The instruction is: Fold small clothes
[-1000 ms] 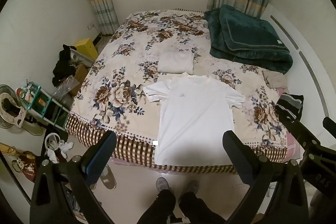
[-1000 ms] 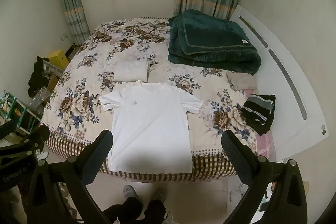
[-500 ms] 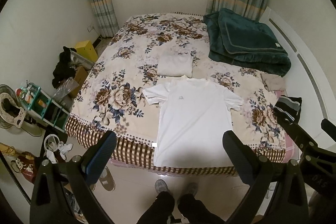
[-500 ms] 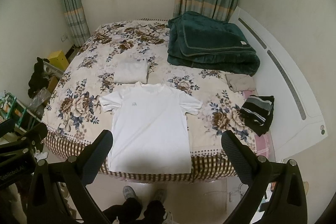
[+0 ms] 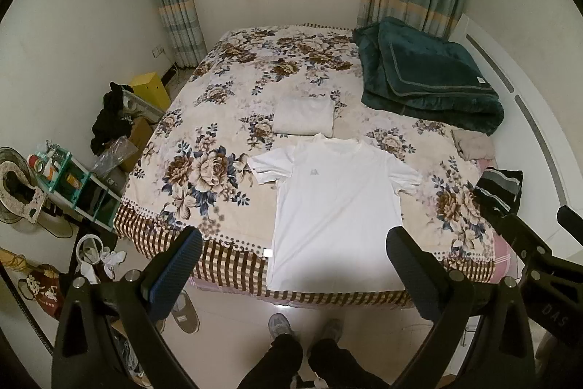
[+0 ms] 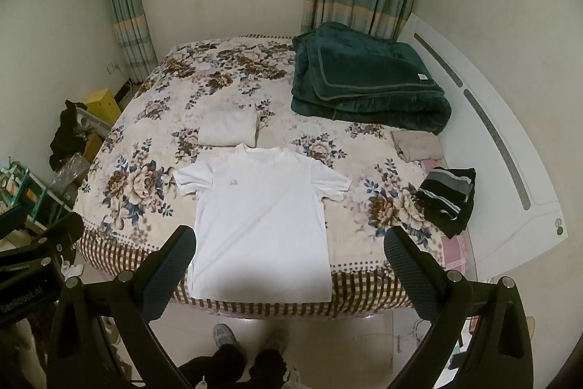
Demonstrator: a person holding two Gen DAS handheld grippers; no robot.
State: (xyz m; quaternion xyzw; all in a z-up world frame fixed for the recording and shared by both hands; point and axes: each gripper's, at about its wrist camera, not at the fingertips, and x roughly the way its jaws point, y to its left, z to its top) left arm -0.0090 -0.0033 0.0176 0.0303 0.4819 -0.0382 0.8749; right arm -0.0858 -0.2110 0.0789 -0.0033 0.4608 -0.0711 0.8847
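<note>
The white T-shirt (image 5: 337,206) lies flat and face up at the near edge of the floral-sheeted bed (image 5: 218,170), collar toward 12 o'clock, hem draped just over the checked border at 6 o'clock, sleeves spread, probably laid out so both sides can be reached for the first fold. A folded white garment (image 5: 304,115) sits just beyond its collar at 12 o'clock, likely a finished piece. Toward 3 o'clock wait a beige garment (image 6: 417,144) and a dark striped garment (image 6: 448,195). The left gripper (image 5: 291,265) and right gripper (image 6: 289,261) both hang high above the bed's near edge, jaws spread wide, holding nothing.
</note>
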